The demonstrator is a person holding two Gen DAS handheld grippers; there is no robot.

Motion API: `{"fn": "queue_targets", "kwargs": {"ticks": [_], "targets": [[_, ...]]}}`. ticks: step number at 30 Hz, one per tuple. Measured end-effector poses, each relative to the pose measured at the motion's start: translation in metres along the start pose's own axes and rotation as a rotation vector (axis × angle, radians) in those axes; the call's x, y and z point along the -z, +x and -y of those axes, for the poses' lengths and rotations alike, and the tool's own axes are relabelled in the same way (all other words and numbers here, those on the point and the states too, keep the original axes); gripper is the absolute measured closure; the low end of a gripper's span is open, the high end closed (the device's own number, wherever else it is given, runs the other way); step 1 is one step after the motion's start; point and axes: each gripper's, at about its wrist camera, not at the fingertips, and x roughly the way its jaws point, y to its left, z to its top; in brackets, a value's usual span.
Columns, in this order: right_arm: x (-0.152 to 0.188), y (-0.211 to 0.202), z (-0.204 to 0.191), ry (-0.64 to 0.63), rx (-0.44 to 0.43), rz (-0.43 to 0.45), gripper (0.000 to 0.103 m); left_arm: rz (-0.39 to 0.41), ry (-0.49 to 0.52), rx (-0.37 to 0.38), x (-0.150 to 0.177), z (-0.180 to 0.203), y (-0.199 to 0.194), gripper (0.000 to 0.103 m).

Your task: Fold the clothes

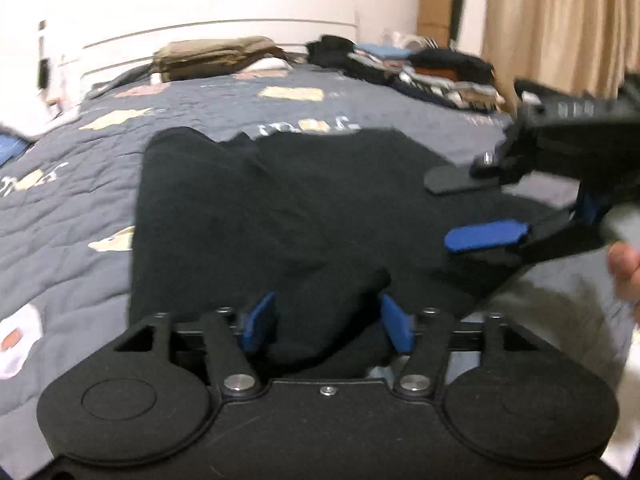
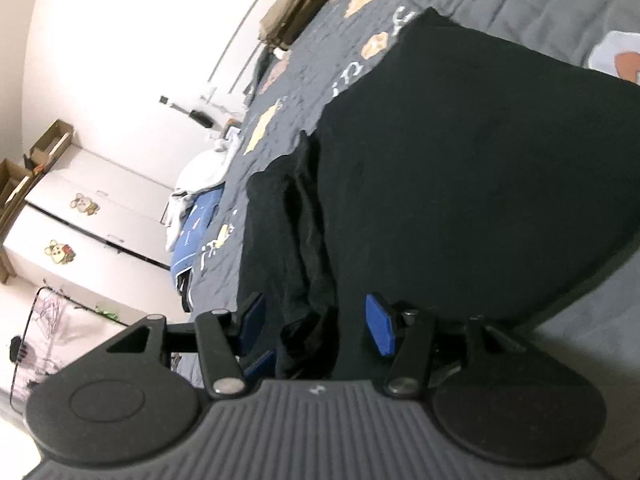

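Fabric first: black garment (image 1: 280, 216) lies flat on the grey quilted bedspread (image 1: 72, 208), straight ahead of the left gripper (image 1: 326, 322). Left jaws are spread, blue pads (image 1: 260, 320) apart, with a raised fold of the garment's near edge sitting between them; contact with the pads is unclear because of blur.

Right gripper (image 1: 460, 210) enters from the right side of the left wrist view, over the garment's right edge. Its fingers are spread wide too, one black finger above, one blue-padded below, nothing pinched. Part of a hand (image 1: 626, 268) shows at the frame's right edge, cut off.

From the right wrist view, the right gripper (image 2: 316, 322) has a bunched fold of the black garment (image 2: 460, 168) running up between its separated pads (image 2: 380, 328); the left pad is in shadow and hard to read. The garment spreads out ahead and to the right of it.

Further ahead of the left gripper: a folded tan item (image 1: 216, 58) at the head of the bed, and to the far right a stack of folded clothes (image 1: 432, 70), individual pieces too smeared to separate. Beige curtain (image 1: 560, 20) behind that.

Far left of the right gripper: white cabinet (image 2: 88, 232) with cartoon stickers, open cardboard boxes (image 2: 36, 156) on top, contents not discernible. White and blue cloth pile (image 2: 196, 208) sits at the bed's edge.
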Motion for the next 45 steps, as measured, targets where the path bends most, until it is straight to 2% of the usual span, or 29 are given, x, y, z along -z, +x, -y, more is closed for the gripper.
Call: {"fn": "queue_targets", "kwargs": {"ticks": [3, 5, 13, 16, 18, 21, 26, 28, 30, 33, 37, 40, 41, 45], "targets": [[0.003, 0.004, -0.004, -0.012, -0.031, -0.020, 0.048, 0.037, -0.024, 0.016, -0.004, -0.003, -0.022, 0.034], [0.008, 0.009, -0.010, -0.034, -0.027, -0.042, 0.048, 0.089, -0.045, -0.008, -0.008, -0.008, -0.037, 0.032], [0.029, 0.037, -0.026, -0.087, -0.018, -0.081, 0.048, 0.139, -0.241, -0.072, -0.015, -0.043, -0.047, 0.030], [0.032, 0.050, -0.028, -0.103, 0.004, -0.080, 0.047, 0.150, -0.255, -0.076, -0.016, -0.047, -0.052, 0.025], [0.034, 0.057, -0.027, -0.110, 0.020, -0.064, 0.046, 0.148, -0.250, -0.068, -0.017, -0.048, -0.054, 0.017], [0.035, 0.061, -0.022, -0.076, 0.007, -0.021, 0.046, 0.133, -0.225, -0.068, -0.017, -0.049, -0.054, 0.017], [0.031, 0.071, -0.017, 0.002, -0.024, -0.010, 0.047, 0.131, -0.194, -0.126, -0.010, -0.054, -0.059, 0.015], [0.029, 0.069, -0.020, -0.009, -0.029, 0.000, 0.055, 0.127, -0.188, -0.136, -0.009, -0.057, -0.060, 0.015], [0.028, 0.065, -0.024, -0.033, -0.030, 0.012, 0.085, 0.114, -0.158, -0.146, -0.008, -0.055, -0.059, 0.015], [0.026, 0.059, -0.030, -0.069, -0.030, 0.030, 0.090, 0.096, -0.095, -0.164, -0.006, -0.049, -0.057, 0.015], [0.023, 0.051, -0.039, -0.118, -0.031, 0.053, 0.086, 0.093, -0.083, -0.147, -0.005, -0.044, -0.055, 0.015], [0.026, 0.058, -0.038, -0.134, -0.003, -0.005, 0.068, 0.085, -0.087, -0.147, -0.003, -0.045, -0.053, 0.015], [0.028, 0.061, -0.037, -0.139, 0.014, -0.025, 0.056, 0.083, -0.087, -0.148, -0.003, -0.045, -0.053, 0.015], [0.038, 0.072, -0.036, -0.158, 0.042, -0.050, 0.051, 0.082, -0.084, -0.155, -0.003, -0.046, -0.053, 0.015]]}}
